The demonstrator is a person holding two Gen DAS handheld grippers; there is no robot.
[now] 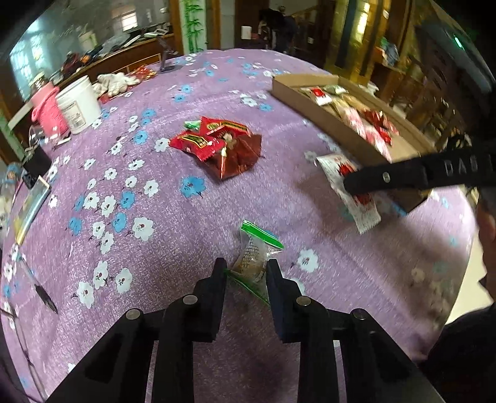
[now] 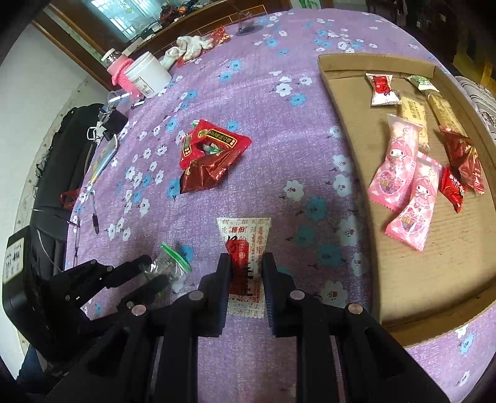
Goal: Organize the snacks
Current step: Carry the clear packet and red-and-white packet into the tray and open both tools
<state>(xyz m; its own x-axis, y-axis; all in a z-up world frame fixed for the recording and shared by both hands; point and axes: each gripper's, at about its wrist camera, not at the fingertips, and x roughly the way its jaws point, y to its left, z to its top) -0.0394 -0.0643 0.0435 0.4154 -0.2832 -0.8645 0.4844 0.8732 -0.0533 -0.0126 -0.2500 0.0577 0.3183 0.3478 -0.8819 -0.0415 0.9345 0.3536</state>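
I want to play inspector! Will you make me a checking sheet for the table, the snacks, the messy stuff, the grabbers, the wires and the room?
Surface: purple flowered tablecloth.
Job's things: cardboard tray holding pink, red and beige snack packs; red snack pile mid-table.
Clutter: white jar, pink bottle, white gloves, pen.
Grippers: left gripper has its fingers around a clear green-edged packet; right gripper has its fingers around a white-and-red packet, seemingly lifted near the tray.
Cables: thin wires at the table's left edge.
Surroundings: window, wooden furniture, cluttered shelves.
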